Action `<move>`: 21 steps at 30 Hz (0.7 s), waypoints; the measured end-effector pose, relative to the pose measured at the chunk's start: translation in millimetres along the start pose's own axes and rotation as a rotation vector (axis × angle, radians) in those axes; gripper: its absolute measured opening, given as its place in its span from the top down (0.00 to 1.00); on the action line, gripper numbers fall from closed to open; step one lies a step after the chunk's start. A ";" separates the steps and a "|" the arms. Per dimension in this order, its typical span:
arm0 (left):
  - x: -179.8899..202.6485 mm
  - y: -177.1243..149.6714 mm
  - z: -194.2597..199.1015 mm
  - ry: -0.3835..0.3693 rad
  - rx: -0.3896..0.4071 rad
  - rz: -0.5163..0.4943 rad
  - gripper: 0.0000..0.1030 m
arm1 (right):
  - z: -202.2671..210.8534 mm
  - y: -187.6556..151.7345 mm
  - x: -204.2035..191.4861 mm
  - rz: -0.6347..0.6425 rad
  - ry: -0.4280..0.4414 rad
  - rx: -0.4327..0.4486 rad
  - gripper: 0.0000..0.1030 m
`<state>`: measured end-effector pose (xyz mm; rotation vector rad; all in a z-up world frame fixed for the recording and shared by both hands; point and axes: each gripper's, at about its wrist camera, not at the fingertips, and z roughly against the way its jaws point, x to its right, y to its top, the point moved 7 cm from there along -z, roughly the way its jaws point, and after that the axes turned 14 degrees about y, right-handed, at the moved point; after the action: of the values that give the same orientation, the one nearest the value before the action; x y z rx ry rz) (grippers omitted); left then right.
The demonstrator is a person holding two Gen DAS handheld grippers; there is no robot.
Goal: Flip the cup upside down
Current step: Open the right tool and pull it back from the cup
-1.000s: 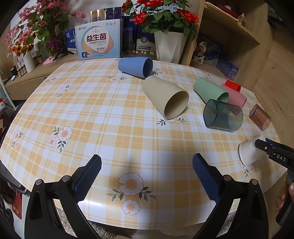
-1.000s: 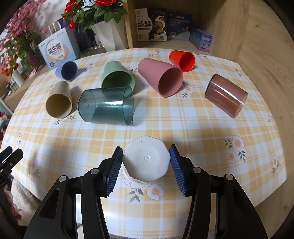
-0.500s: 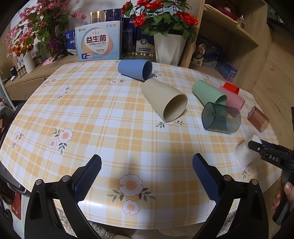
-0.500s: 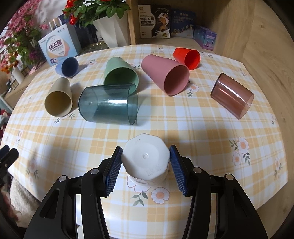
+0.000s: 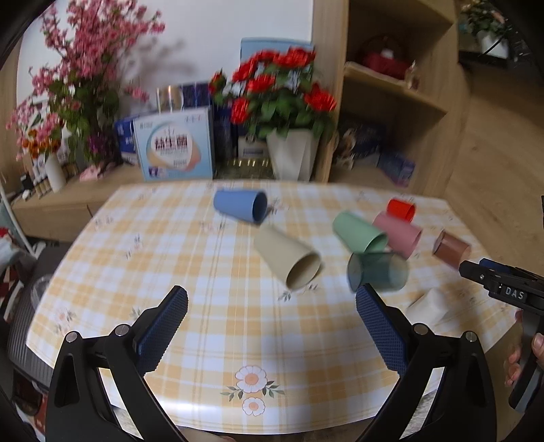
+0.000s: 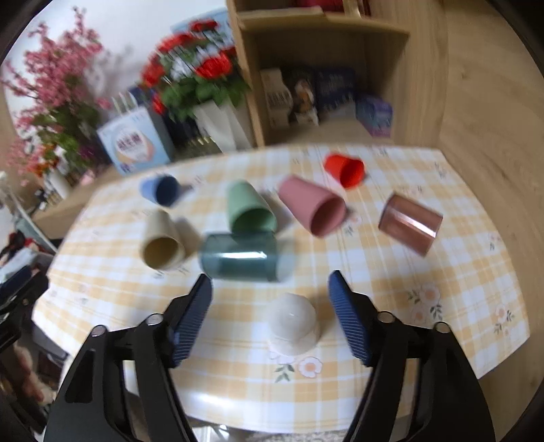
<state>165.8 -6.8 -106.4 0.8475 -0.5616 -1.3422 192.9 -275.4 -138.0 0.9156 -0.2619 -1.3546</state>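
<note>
A white cup stands upside down near the table's front edge, its closed base up. My right gripper is open, pulled back above it, with the cup between and below the blue pads, not touching. The left wrist view shows the cup at the right, below my right gripper's tip. My left gripper is open and empty over the front of the table. Both views are motion-blurred.
Several cups lie on their sides on the checked tablecloth: dark teal, beige, green, pink, red, blue, brown. Flower vases, boxes and a wooden shelf stand behind.
My right gripper opened and let go of the white cup, which now stands upside down on the table. Both grippers pulled back and up from the table.
</note>
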 end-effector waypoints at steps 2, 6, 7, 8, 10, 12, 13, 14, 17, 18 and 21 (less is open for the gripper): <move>-2.8 11.3 19.0 0.000 0.043 0.002 0.06 | 22.1 6.0 -14.3 0.031 0.020 0.054 0.14; -6.5 26.3 50.4 0.004 0.112 0.009 0.06 | 57.1 13.2 -32.3 0.058 0.029 0.128 0.14; -7.6 29.6 58.6 0.007 0.133 0.012 0.06 | 64.4 13.7 -36.0 0.063 0.032 0.140 0.14; -8.2 31.9 64.8 0.008 0.148 0.015 0.06 | 70.9 14.5 -39.5 0.067 0.036 0.151 0.14; -8.5 35.5 78.6 0.000 0.177 0.023 0.06 | 83.3 14.7 -45.1 0.069 0.038 0.173 0.14; -8.0 37.1 88.2 -0.017 0.191 0.031 0.06 | 91.4 14.3 -48.1 0.069 0.031 0.185 0.14; -6.9 37.7 91.4 -0.027 0.190 0.034 0.06 | 94.8 14.0 -48.6 0.068 0.016 0.188 0.14; -7.2 37.3 93.4 -0.033 0.189 0.035 0.06 | 97.9 13.6 -48.9 0.069 -0.004 0.191 0.14; -4.0 36.9 96.4 -0.030 0.184 0.029 0.06 | 105.8 12.7 -49.3 0.076 -0.043 0.206 0.14; -3.8 36.6 97.6 -0.027 0.186 0.027 0.06 | 107.7 12.6 -48.7 0.074 -0.040 0.212 0.14; -3.0 35.4 97.7 -0.033 0.177 0.029 0.06 | 108.7 10.8 -44.5 0.036 -0.016 0.212 0.14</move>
<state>110.7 -23.5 -19.8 0.9582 -0.7237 -1.2953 119.2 -280.1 -46.0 1.0715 -0.4389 -1.3182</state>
